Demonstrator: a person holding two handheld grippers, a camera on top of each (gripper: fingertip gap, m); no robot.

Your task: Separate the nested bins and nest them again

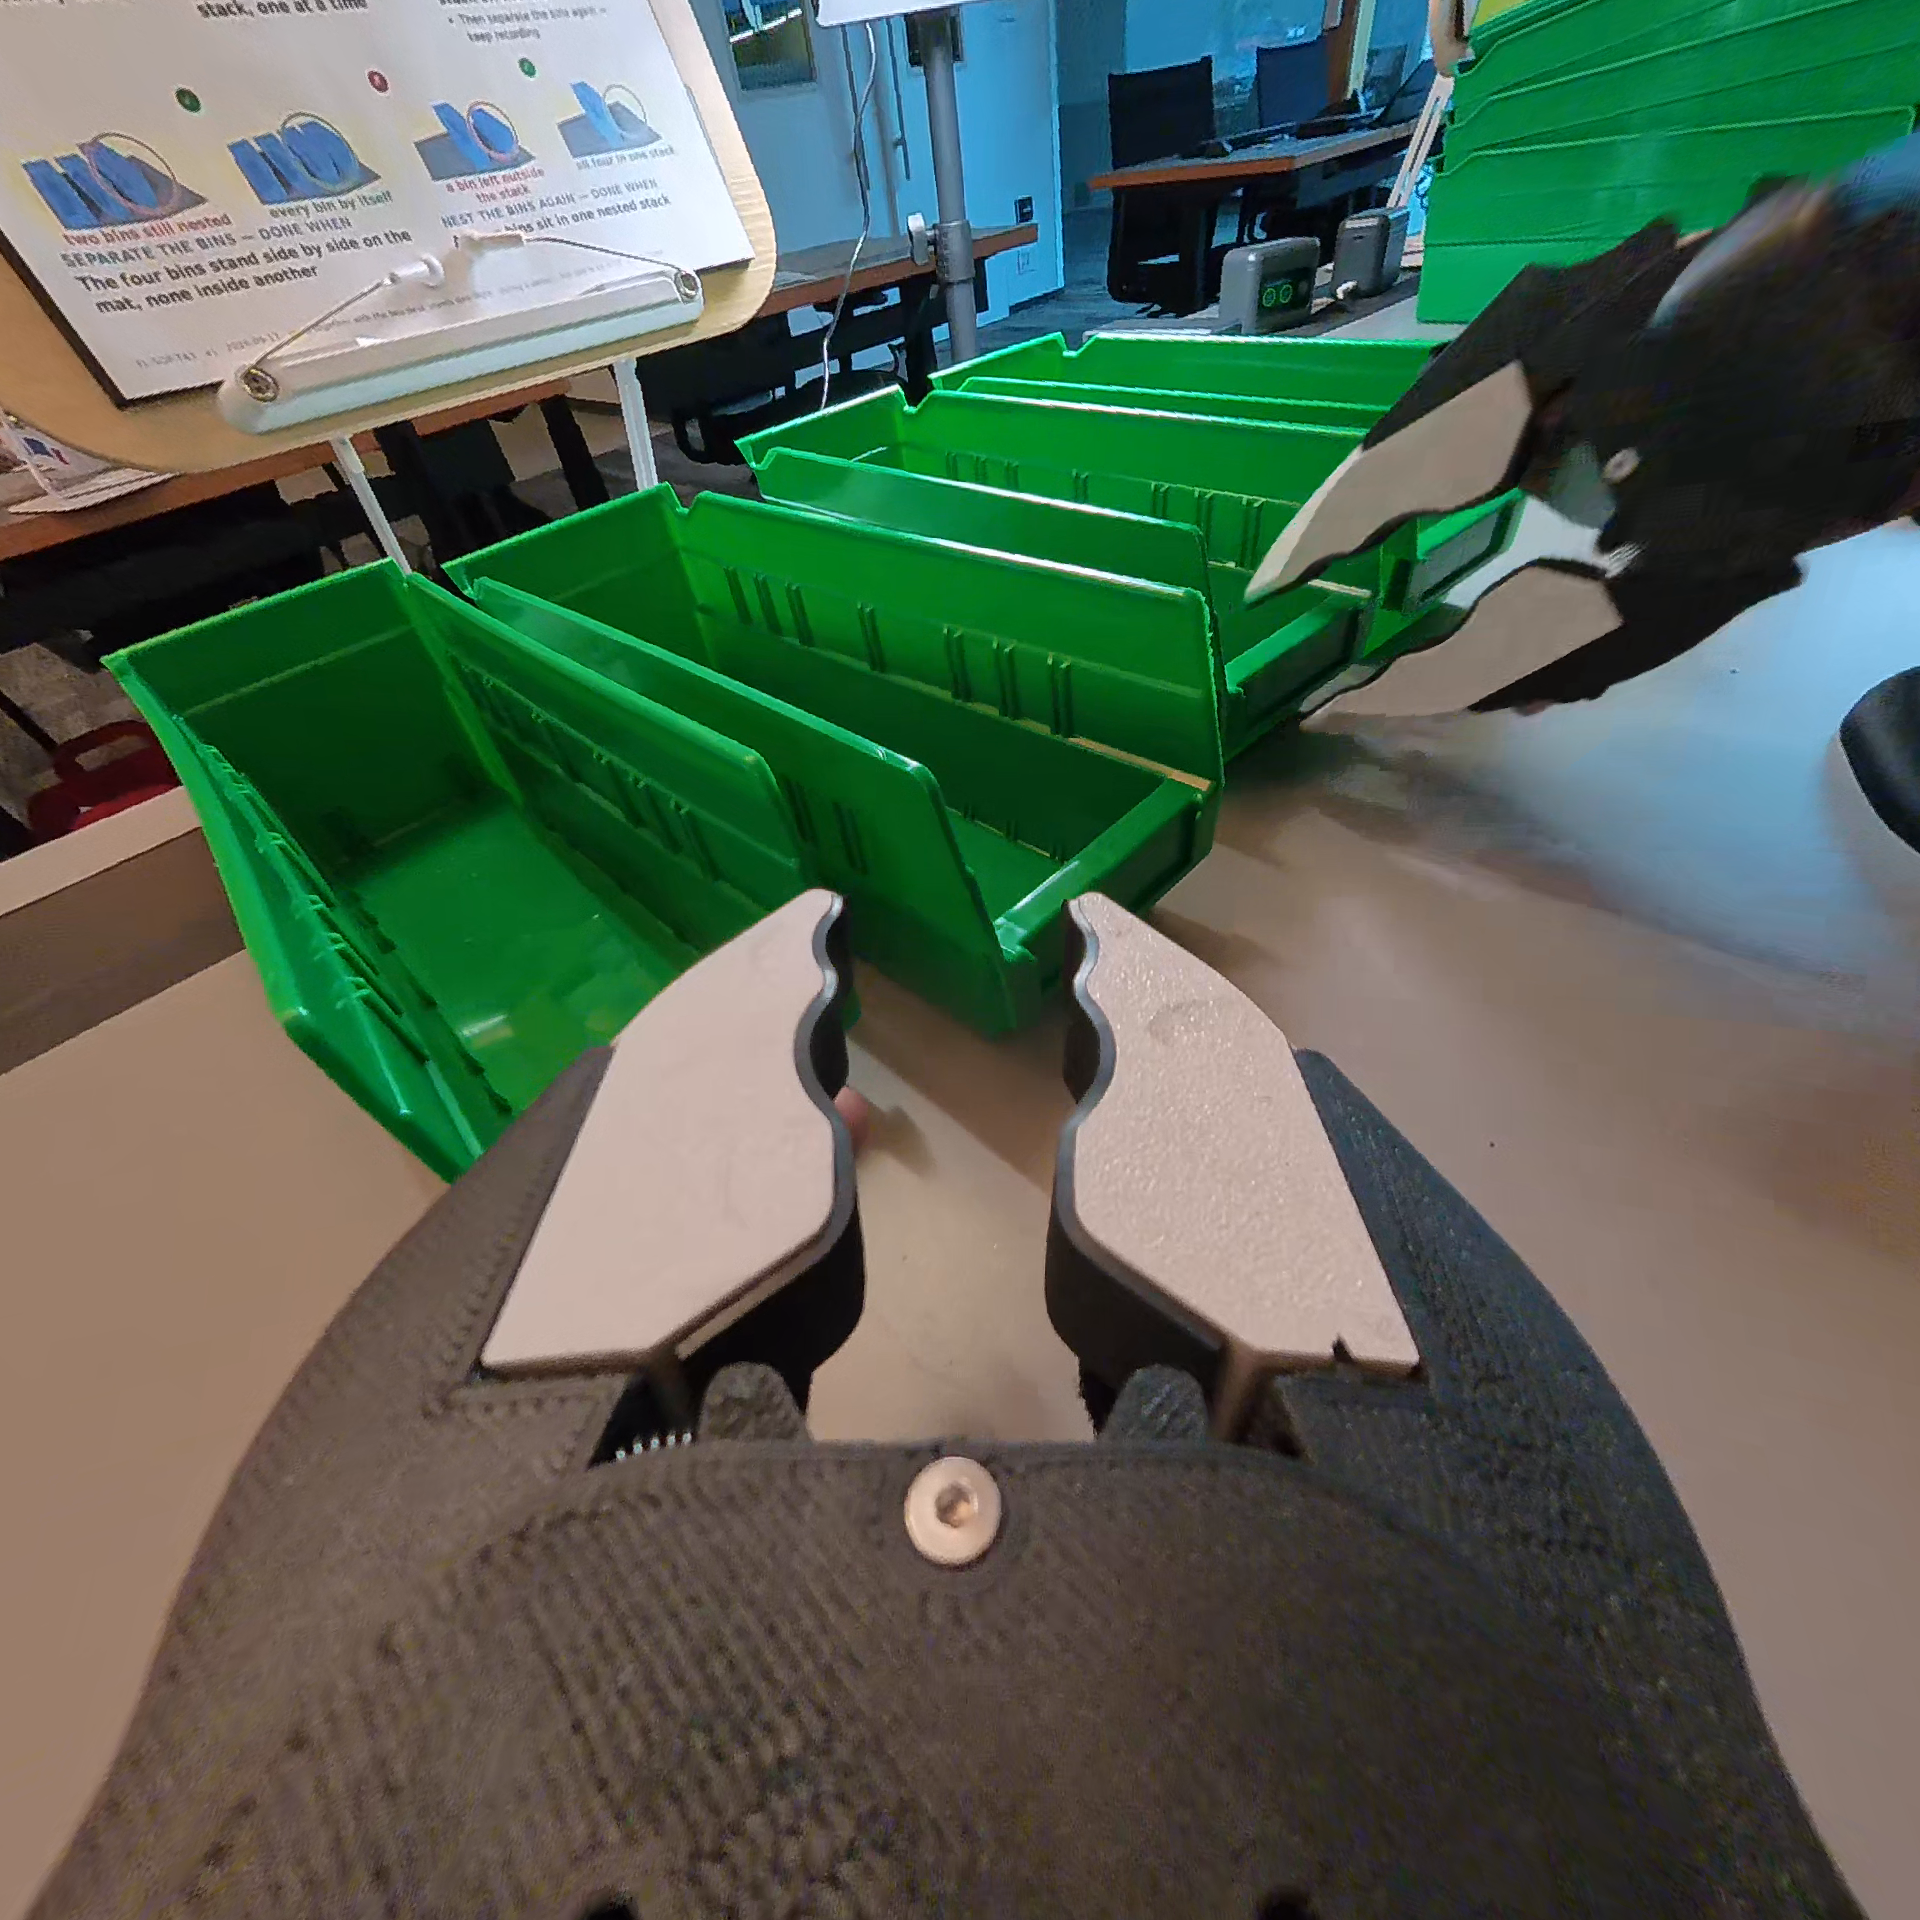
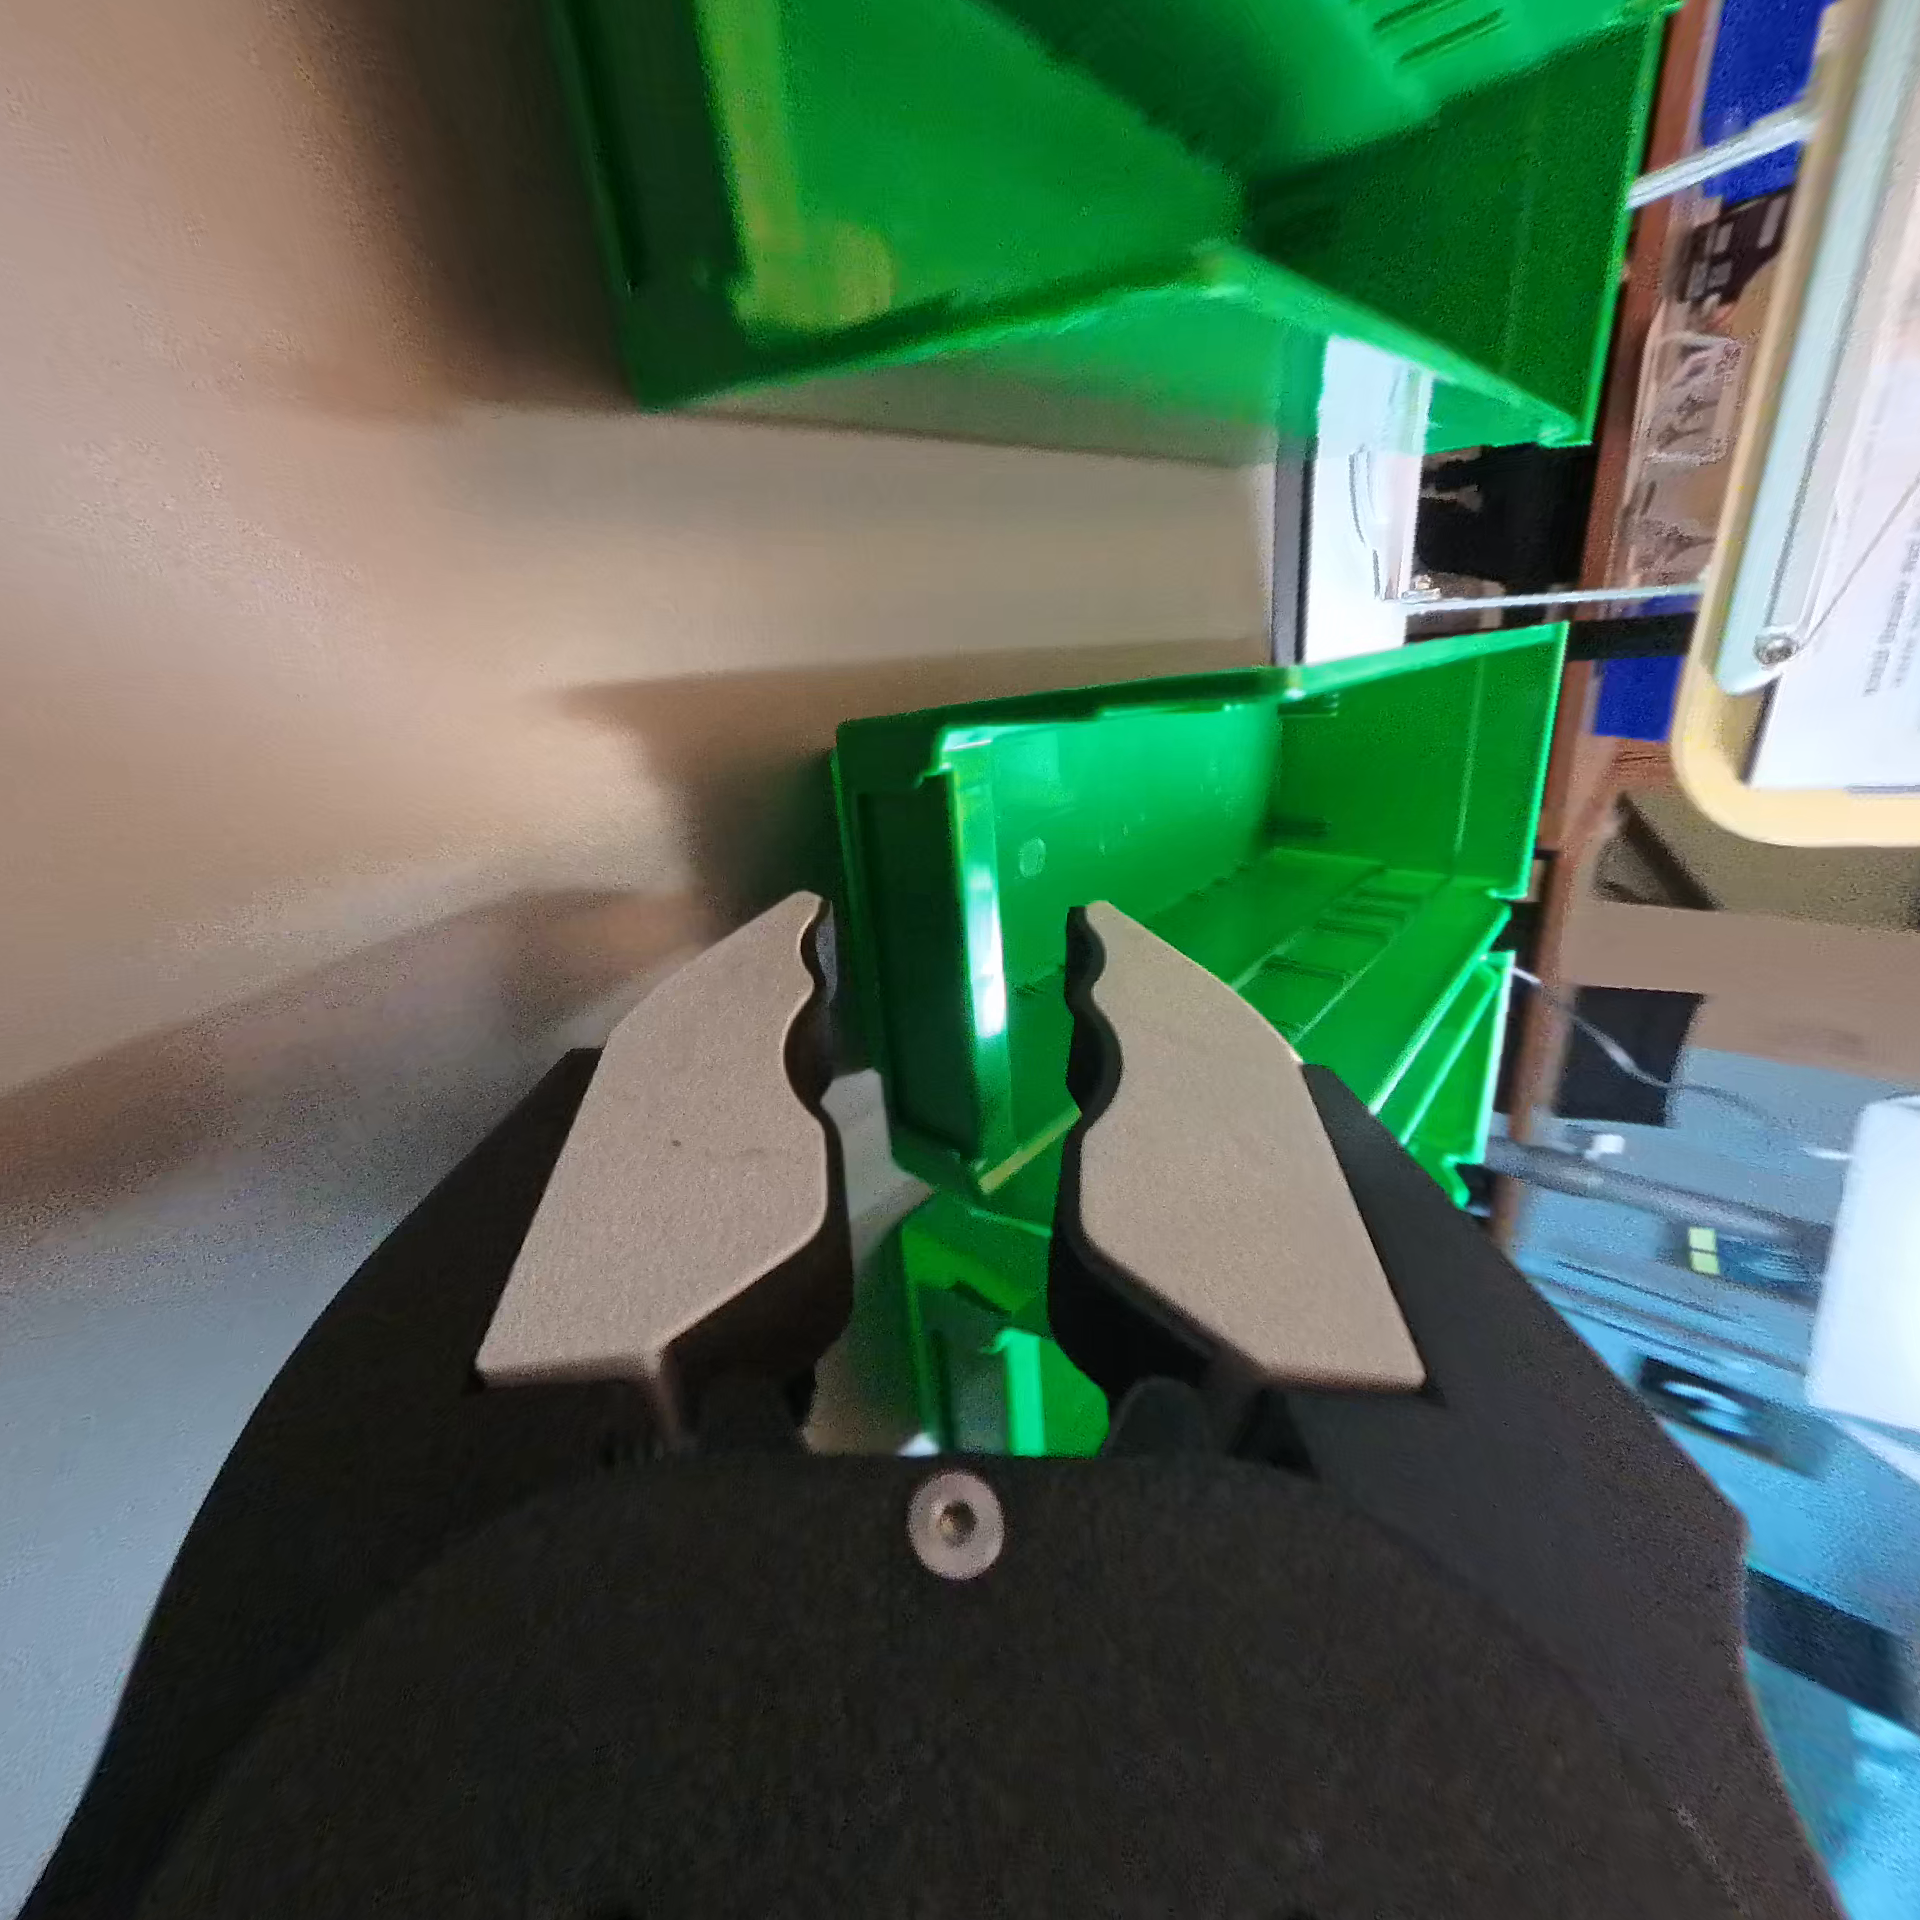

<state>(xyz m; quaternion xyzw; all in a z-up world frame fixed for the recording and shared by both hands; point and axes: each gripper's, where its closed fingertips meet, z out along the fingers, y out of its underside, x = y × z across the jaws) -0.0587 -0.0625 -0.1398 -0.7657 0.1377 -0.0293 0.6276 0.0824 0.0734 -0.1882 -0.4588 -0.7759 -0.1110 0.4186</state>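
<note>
We work at a pale beige tabletop (image 1: 1455,1039) in an office room, with dark desks and chairs behind and an instruction board on a stand (image 1: 343,208) at the far left. Across the tabletop stands a row of green bins (image 1: 935,665), open tops up and side by side; the nearest one (image 1: 436,831) sits at the left end, and a tall stack of further green bins (image 1: 1662,156) rises at the far right. We judge that the bins are spread out, or nearly so, and that the step in hand is taking one by its front lip. The right gripper (image 2: 945,997) is rolled onto its side, so its view shows the tabletop as a vertical plane, and its fingers straddle the short front wall of a bin (image 2: 935,935) with a gap on each side, so it is parted and not yet clamped. To do this well we should push the wall deeper between the fingers, close squarely on the lip, and lift straight so the neighbouring bins are not dragged. In the left wrist view that gripper (image 1: 1382,623) reaches in low from the right. The left gripper (image 1: 956,966) hovers level over bare tabletop just before the nearest bins, moderately parted and holding nothing.
</note>
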